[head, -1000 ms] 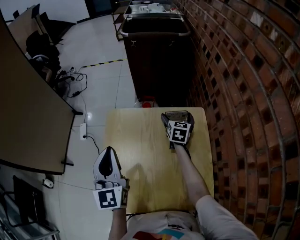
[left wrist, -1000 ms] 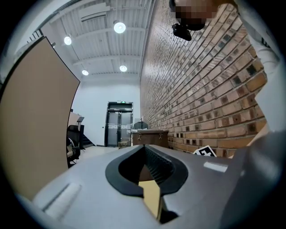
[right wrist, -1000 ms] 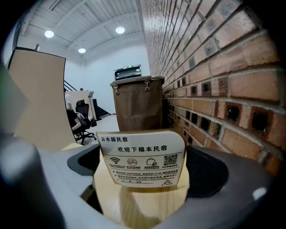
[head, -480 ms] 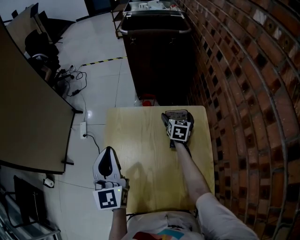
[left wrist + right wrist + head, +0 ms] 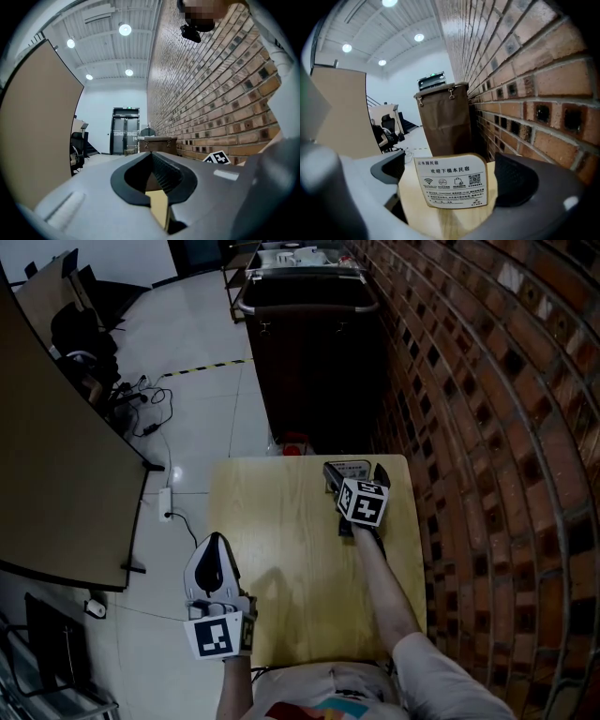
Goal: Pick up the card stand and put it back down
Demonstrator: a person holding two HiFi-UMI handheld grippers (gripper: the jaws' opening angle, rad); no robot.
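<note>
The card stand (image 5: 349,467), a white printed card in a pale wooden base, stands upright at the far right of the wooden table (image 5: 281,540). In the right gripper view the card stand (image 5: 452,186) fills the space between the jaws. My right gripper (image 5: 356,480) (image 5: 450,176) is open, with one jaw on each side of the card and a narrow gap at both edges. My left gripper (image 5: 214,542) hangs off the table's near left edge, well away from the stand. In its own view the left gripper (image 5: 157,187) is shut with nothing in it.
A brick wall (image 5: 487,427) runs along the table's right side. A tall dark brown bin (image 5: 314,362) stands just beyond the far edge. A large brown partition board (image 5: 56,484) stands on the left, with cables (image 5: 150,399) on the pale floor.
My right gripper has shifted a little to the right and turned slightly around the card stand. The stand stays on the table. The left gripper has not moved.
</note>
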